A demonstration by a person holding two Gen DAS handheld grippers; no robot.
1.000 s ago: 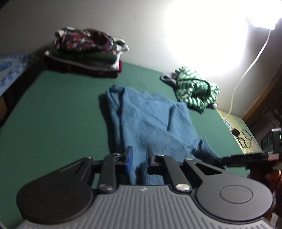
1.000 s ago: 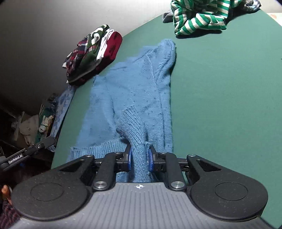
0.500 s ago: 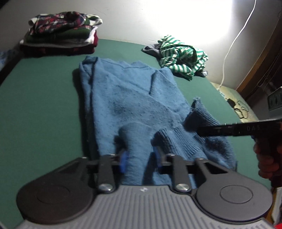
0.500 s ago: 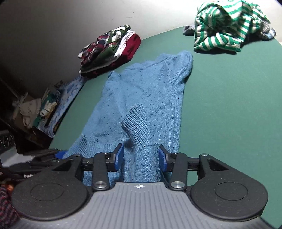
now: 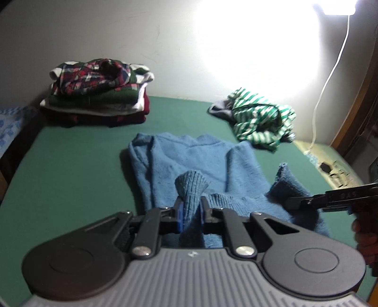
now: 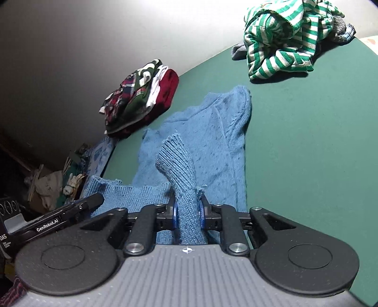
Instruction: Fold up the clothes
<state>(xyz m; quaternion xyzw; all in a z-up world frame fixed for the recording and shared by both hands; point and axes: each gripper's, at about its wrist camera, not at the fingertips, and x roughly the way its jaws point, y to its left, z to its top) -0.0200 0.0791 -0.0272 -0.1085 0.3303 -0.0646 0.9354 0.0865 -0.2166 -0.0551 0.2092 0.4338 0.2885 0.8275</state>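
- On the green counter (image 5: 70, 165), a blue knitted sweater (image 5: 200, 163) lies spread flat, its far end pointing toward the wall and its near, ribbed hem lifted off the surface.
- Its knit is soft and fuzzy on the body, with a coarser ribbed band along the raised hem; long creases run lengthwise through the body.
- Left claw (image 5: 190, 210) is clenched on a bunched tuft of the ribbed hem, which sticks up in a small cone between the blue-padded fingers.
- Right claw (image 6: 187, 210) is likewise clamped on a fold of the hem, the ribbed flap standing up and leaning left above the fingers.
- Between the two grips the hem sags in a shallow curve.
- At the far left of the counter, against the wall, sits a stack of folded clothes (image 5: 99, 94) topped by a plaid garment.
- At the far right lies a crumpled green-and-white striped garment (image 5: 259, 120), well apart from the sweater.
- A bright lamp (image 5: 337, 7) glares on the wall above it, a white cord (image 5: 328, 78) hanging down.
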